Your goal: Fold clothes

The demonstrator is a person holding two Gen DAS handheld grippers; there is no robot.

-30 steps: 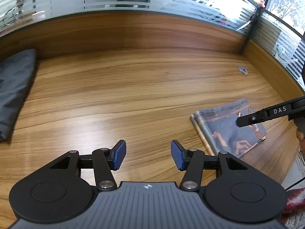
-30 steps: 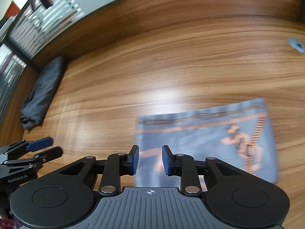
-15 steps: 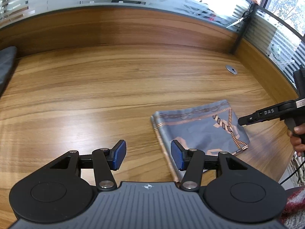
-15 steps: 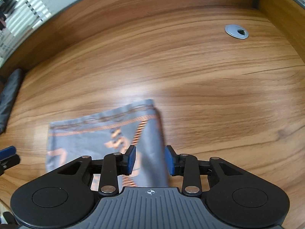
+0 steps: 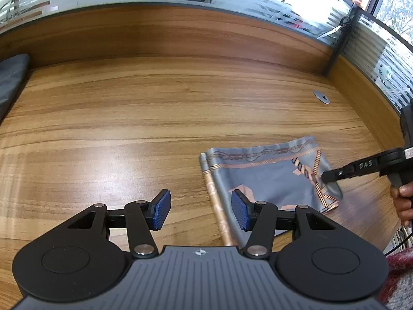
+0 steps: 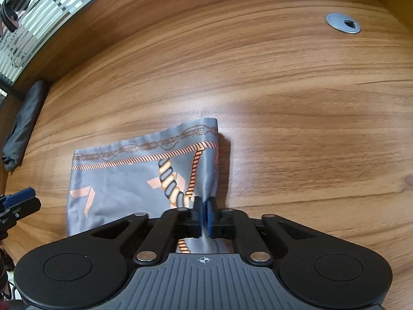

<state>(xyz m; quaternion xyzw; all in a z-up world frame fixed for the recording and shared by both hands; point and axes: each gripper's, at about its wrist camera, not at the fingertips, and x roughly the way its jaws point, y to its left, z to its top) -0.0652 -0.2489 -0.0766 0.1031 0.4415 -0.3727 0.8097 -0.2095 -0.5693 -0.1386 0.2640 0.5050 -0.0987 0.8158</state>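
1. The scarf is lying folded on the wooden table, near its front edge.
2. It is showing grey-blue cloth with orange rope pictures and a chain border with writing.
3. Its right edge is lifting up a little, pinched in the right gripper.
4. The rest is lying flat, stacked in layers.

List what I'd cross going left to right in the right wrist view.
Dark garment → left gripper → scarf → right gripper, shut on the scarf's right edge → grommet.
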